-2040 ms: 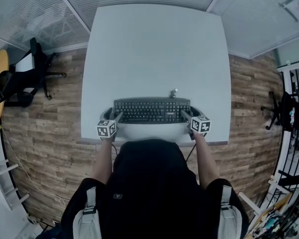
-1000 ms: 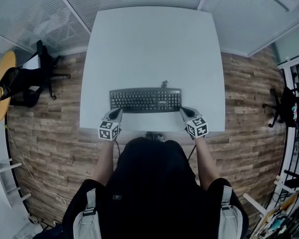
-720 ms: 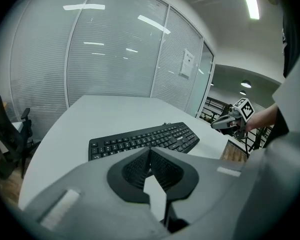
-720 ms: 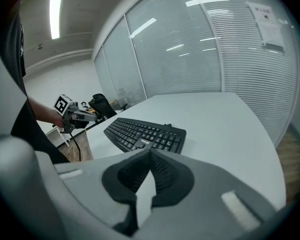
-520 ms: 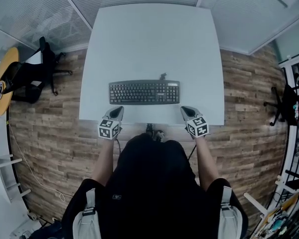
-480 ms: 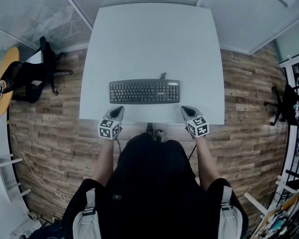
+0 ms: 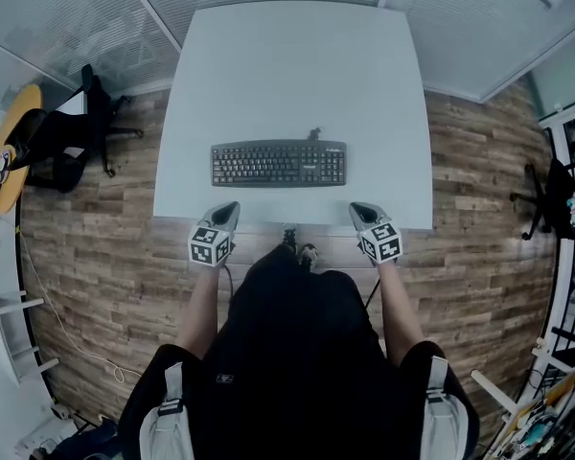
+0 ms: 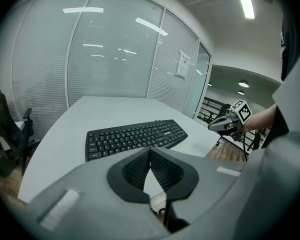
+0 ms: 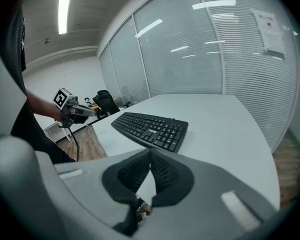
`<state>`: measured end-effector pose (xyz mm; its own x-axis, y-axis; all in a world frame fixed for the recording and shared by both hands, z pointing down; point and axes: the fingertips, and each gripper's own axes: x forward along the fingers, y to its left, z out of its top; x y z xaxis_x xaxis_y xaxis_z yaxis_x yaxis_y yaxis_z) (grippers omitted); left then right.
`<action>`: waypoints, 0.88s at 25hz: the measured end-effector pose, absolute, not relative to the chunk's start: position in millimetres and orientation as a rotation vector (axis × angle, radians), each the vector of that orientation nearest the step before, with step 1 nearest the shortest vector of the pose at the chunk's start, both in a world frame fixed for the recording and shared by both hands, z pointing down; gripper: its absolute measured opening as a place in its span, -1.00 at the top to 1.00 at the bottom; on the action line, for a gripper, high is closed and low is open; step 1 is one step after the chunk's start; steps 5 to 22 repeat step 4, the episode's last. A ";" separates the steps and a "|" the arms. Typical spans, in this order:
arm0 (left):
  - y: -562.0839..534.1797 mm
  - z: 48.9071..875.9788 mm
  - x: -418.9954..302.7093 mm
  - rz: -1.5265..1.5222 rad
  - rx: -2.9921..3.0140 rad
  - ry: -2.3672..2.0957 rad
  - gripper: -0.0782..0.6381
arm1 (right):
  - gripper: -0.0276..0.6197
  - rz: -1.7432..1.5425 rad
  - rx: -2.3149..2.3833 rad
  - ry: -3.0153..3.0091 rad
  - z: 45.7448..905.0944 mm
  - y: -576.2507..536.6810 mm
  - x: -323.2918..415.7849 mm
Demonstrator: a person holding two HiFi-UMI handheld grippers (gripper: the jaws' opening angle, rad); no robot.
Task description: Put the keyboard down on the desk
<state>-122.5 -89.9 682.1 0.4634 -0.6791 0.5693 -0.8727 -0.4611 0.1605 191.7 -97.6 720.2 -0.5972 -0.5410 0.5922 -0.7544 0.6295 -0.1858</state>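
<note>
Left gripper (image 8: 150, 150): jaws pressed together, nothing between them, touching nothing, at the desk's (image 7: 297, 56) near edge. Right gripper (image 9: 150, 153): same, jaws together and empty, at the near edge on the other side.

Keyboard (image 7: 278, 164): black, lies flat on the desk, close to the front edge, between the two grippers and apart from both. A cable (image 7: 314, 135) stub sticks out at its far edge.

Head view only: the whole white desk top, the wood floor (image 7: 96, 247), a black office chair (image 7: 86, 123) and a yellow round table (image 7: 10, 151) at the left, the person's dark torso and both forearms.

Gripper views only: the ribbed pads (image 8: 137, 169) meeting tip to tip, ceiling lights (image 9: 65, 4), and a paper sheet (image 9: 270, 24) on the blind-covered glass wall (image 8: 115, 59). Each gripper view also catches the other gripper held in a hand across the desk corner, marker cube up.
</note>
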 end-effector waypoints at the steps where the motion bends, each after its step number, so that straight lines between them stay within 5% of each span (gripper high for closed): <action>1: -86.6 683.2 -122.8 0.603 2.283 -1.299 0.75 | 0.91 0.580 1.016 -2.363 720.5 -94.8 191.8; 22: -78.1 688.2 -124.3 0.599 2.279 -1.304 0.75 | 0.91 0.572 1.017 -2.361 721.8 -88.8 193.0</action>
